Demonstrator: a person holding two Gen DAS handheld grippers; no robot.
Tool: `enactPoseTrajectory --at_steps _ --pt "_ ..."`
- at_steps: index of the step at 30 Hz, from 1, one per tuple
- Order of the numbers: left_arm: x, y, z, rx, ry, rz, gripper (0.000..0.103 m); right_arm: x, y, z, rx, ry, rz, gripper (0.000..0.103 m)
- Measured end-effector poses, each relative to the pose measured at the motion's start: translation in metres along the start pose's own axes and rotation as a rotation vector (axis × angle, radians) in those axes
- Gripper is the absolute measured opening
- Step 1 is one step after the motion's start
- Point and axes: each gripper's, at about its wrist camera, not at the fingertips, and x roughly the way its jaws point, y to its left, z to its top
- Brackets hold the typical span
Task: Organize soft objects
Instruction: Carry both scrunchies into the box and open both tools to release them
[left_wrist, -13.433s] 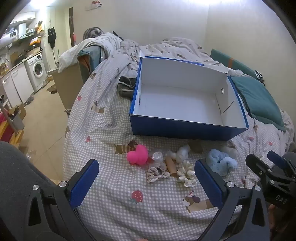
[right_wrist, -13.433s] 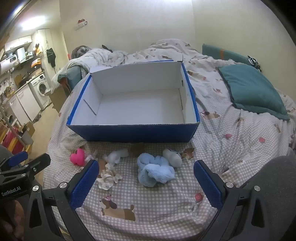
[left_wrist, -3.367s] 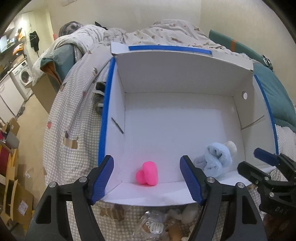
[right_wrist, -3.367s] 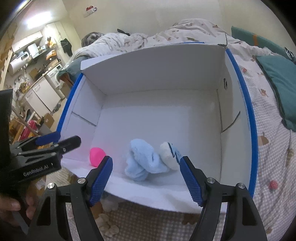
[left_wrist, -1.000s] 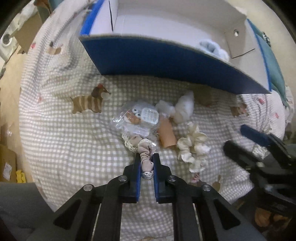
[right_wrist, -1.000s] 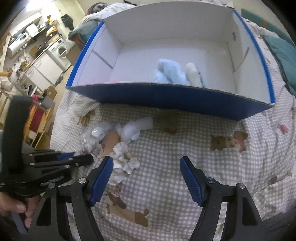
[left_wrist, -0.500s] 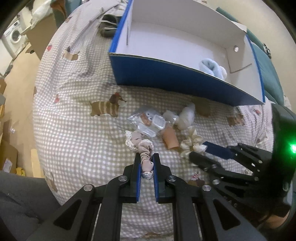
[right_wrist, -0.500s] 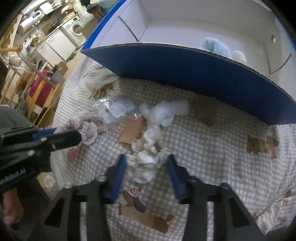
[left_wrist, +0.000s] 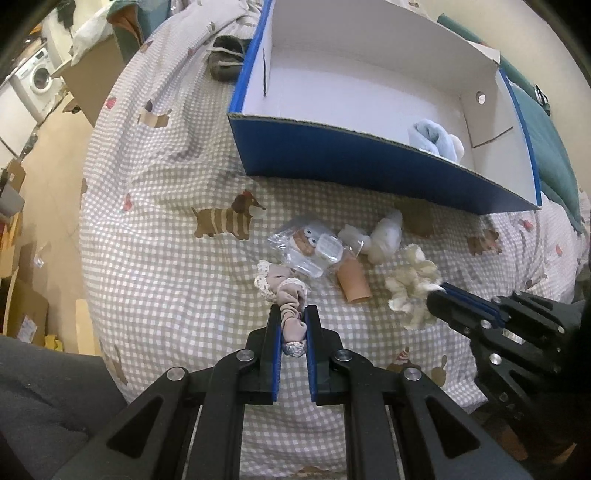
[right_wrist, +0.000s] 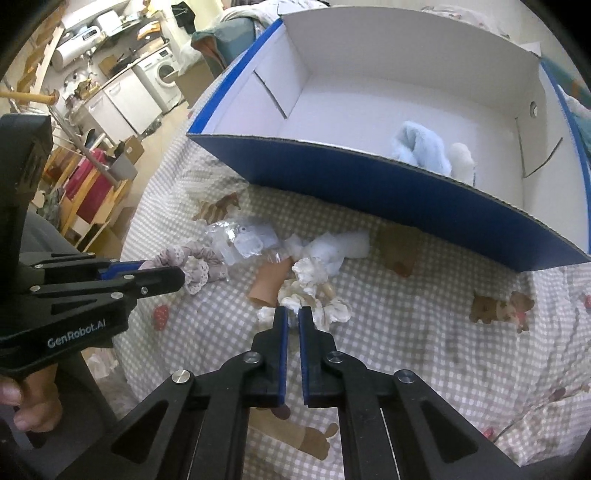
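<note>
My left gripper (left_wrist: 292, 323) pinches the beige scrunchie (left_wrist: 284, 291) — my right gripper (right_wrist: 290, 317) pinches the white scrunchie (right_wrist: 314, 291) on the bed (left_wrist: 155, 236).

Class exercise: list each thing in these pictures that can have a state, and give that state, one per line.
left gripper: shut on mauve scrunchie
right gripper: shut on cream scrunchie
blue box: open, lidless
blue sock: inside the box
plastic packet: lying on the bedspread
</note>
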Motion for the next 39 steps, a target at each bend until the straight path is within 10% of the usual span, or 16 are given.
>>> enactPoseTrajectory --at_steps 19,39 --pt "-0.057 -0.011 -0.005 0.039 -0.172 0.013 0.010 -0.086 -0.011 -0.003 0.015 -0.185 0.007 0.006" --pt "-0.076 -0.031 0.082 0.107 -0.283 0.002 0.010 -0.107 -0.066 0.051 0.076 -0.278 -0.061 0.006"
